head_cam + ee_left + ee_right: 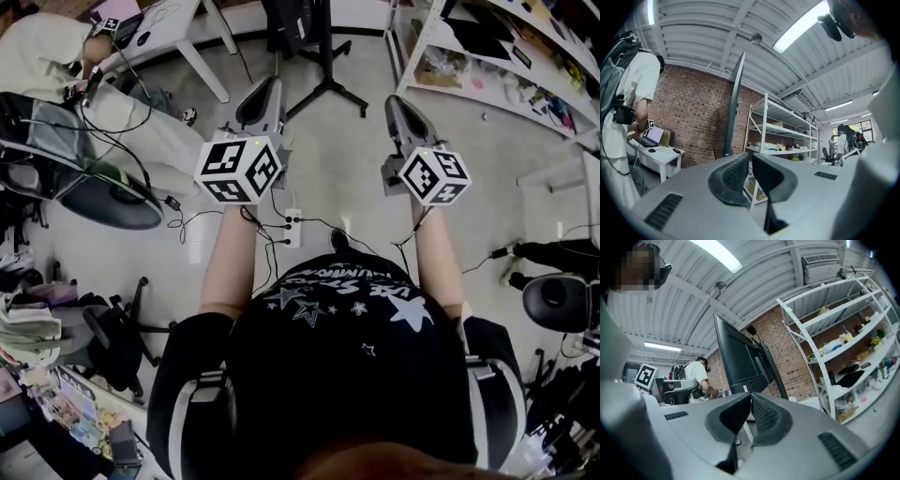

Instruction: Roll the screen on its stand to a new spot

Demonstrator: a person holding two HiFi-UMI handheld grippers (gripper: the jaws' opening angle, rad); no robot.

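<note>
The black screen (289, 22) stands on its wheeled stand (327, 86) just ahead of me on the floor. From the left gripper view the screen (734, 108) shows edge-on, tall and thin. The right gripper view catches the screen's (739, 361) dark face and the post behind it. My left gripper (266, 86) is held out in front, left of the stand's legs, apart from them; my left gripper's jaws (750, 165) are shut with nothing in them. My right gripper (395, 101) hovers right of the stand, and my right gripper's jaws (750, 401) are also shut and empty.
White shelving (487, 66) runs along the right. A person in white (56, 66) bends at a white table (173, 33) at the left. A power strip (292, 228) and cables lie on the floor below my grippers. Office chairs (103, 192) stand at both sides.
</note>
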